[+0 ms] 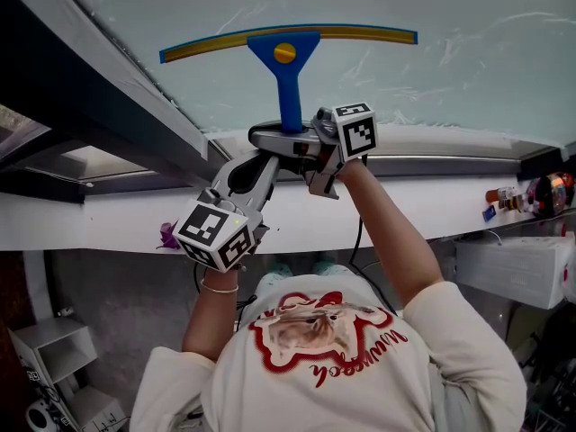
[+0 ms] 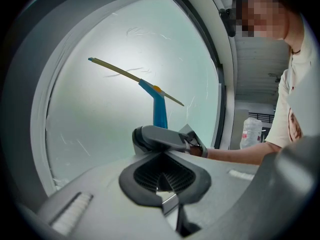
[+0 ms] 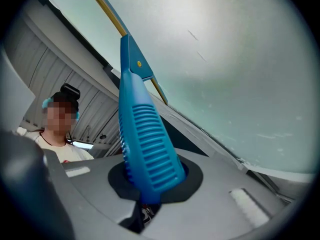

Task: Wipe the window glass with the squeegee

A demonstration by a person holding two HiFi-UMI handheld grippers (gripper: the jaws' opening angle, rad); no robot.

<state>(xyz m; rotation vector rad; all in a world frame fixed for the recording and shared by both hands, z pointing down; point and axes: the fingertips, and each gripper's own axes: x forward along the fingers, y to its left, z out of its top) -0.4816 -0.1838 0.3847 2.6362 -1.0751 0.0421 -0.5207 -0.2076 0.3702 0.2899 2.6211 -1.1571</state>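
The squeegee (image 1: 289,86) has a blue handle and a long yellow-edged blade (image 1: 378,33) lying across the window glass (image 1: 468,70). My right gripper (image 1: 290,139) is shut on the lower end of the handle, just above the window's bottom frame. In the right gripper view the ribbed blue handle (image 3: 145,139) rises from between the jaws of the right gripper (image 3: 149,186) toward the glass. My left gripper (image 1: 255,167) sits just below and left of the right one, apart from the squeegee. In its own view the left gripper (image 2: 162,181) is shut with nothing in it.
A dark window frame (image 1: 108,97) runs diagonally at the left. Below the glass is a white sill (image 1: 432,210) with small bottles (image 1: 531,194) at its right end and a purple item (image 1: 168,235) at its left. A white box (image 1: 513,268) hangs lower right.
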